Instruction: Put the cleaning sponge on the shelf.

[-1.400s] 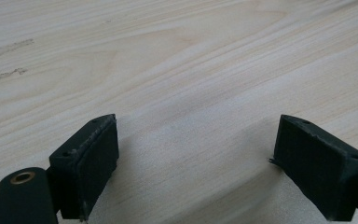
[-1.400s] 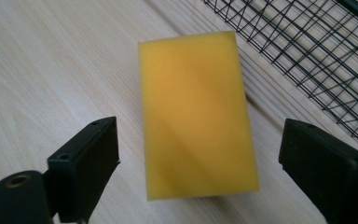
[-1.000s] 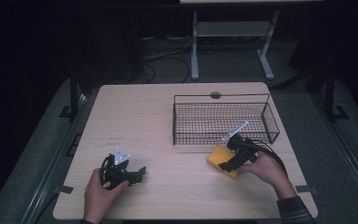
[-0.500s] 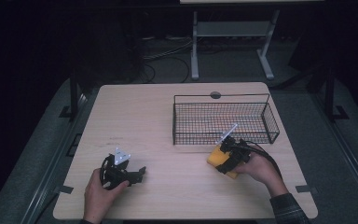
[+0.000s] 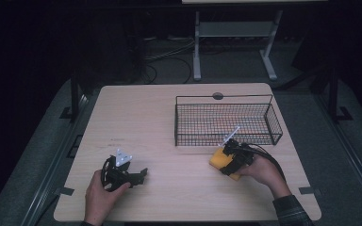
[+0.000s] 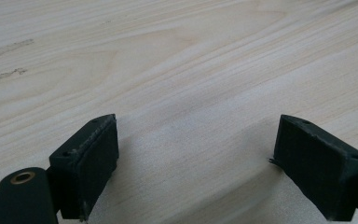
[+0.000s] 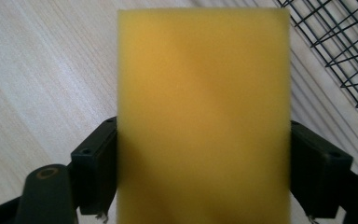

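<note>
Closing in over the last moment, the right gripper (image 7: 204, 177) had brought its jaws against both long sides of the yellow sponge (image 7: 203, 112), which lay flat on the wooden table (image 5: 169, 117) just in front of the wire basket (image 5: 273, 123). Judging by the contact, the grasp was the step in hand; next would come a firm squeeze and a lift over the basket's near wall. Meanwhile the left gripper (image 6: 193, 154) rested wide open and empty on the table.
</note>
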The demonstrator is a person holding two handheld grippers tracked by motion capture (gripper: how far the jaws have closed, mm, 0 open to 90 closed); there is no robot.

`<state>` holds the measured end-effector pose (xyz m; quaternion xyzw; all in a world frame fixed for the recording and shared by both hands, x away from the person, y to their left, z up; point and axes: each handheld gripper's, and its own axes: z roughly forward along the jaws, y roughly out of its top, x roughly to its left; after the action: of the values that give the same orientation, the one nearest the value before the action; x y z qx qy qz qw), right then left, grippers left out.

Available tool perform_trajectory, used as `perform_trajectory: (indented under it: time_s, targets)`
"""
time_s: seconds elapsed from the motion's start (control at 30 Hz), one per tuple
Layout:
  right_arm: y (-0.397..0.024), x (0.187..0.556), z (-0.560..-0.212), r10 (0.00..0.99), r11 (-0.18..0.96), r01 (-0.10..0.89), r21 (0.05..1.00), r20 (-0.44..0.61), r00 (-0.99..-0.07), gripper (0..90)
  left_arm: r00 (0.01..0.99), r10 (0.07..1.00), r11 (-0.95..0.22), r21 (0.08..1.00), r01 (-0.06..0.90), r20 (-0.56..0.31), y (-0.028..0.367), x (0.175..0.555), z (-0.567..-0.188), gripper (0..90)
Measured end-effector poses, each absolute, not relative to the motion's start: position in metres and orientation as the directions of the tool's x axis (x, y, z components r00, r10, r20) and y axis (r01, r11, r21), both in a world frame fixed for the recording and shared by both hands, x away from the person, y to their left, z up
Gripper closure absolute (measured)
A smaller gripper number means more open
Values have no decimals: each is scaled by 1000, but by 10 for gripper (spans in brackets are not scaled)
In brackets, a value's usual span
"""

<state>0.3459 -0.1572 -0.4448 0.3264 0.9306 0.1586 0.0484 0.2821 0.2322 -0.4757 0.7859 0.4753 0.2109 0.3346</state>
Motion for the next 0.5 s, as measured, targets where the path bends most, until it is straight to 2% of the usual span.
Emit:
perform_trajectory:
  time_s: [0.5]
  targets:
    - [-164,343,-434,641,716,606,346,18,-767,226,459,888,-325,727,605,14,232,282,-476,131]
